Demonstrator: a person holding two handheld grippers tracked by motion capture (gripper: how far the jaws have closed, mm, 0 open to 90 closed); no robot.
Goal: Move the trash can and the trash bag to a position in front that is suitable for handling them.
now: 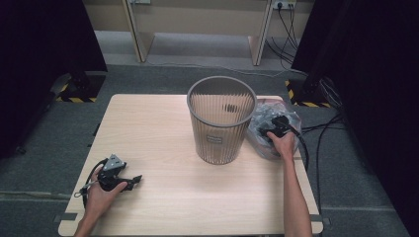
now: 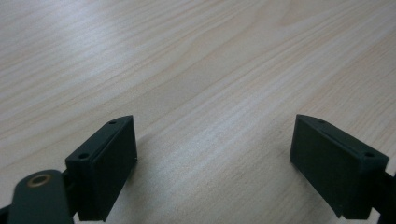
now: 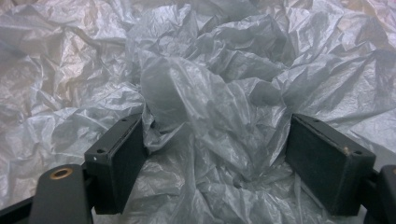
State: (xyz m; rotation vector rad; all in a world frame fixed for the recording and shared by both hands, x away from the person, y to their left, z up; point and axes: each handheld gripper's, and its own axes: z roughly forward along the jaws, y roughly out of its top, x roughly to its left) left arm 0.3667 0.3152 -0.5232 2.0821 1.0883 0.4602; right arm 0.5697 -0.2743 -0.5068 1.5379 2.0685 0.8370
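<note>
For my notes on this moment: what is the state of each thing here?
Bin: upright on the table, nothing visible inside.
Plastic bag: crumpled, lying beside the bin.
Left tongs: open over bare wood.
Right tongs: open, bag folds between the jaws.

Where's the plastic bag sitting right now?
In the high view the crumpled plastic bag lies on the table's right side, right beside the grey wastebasket, with the right gripper on it, jaws open around a fold.

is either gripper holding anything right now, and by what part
Nothing is held. The right gripper is open with a fold of the crumpled plastic bag between its jaws; the left gripper is open over the bare table.
</note>
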